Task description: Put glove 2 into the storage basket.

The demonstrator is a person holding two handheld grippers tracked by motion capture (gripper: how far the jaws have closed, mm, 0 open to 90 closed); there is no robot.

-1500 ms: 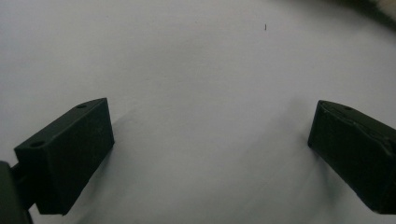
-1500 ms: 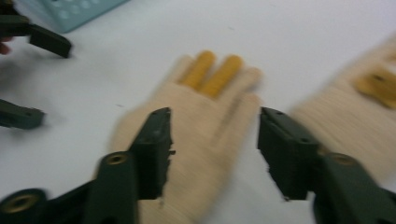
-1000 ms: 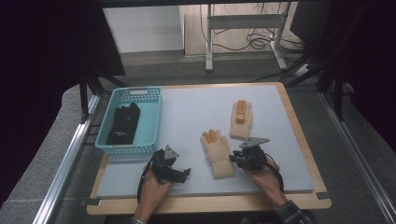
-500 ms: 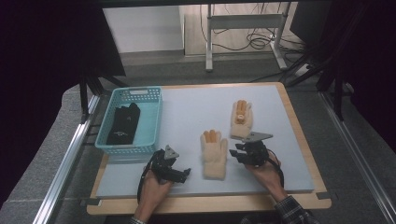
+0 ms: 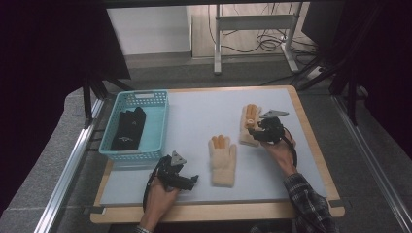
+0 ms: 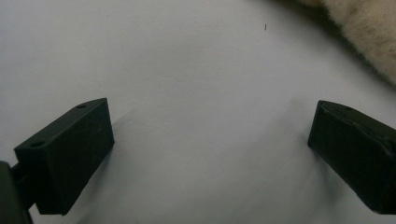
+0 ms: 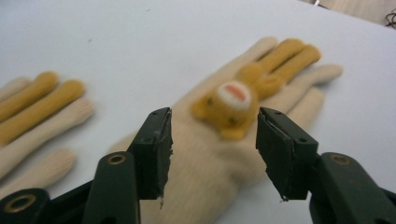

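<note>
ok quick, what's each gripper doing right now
left gripper: open, holding nothing, over bare table.
right gripper: open, just been opening, over the bear glove, not gripping it.

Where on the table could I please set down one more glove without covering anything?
The widest bare patch lies behind the near glove, between the basket and the bear glove. The front strip between both gloves and the table edge is crowded by the left gripper and right gripper.

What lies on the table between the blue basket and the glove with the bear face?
In the high view, between the blue basket and the bear-face glove the table is bare.
</note>
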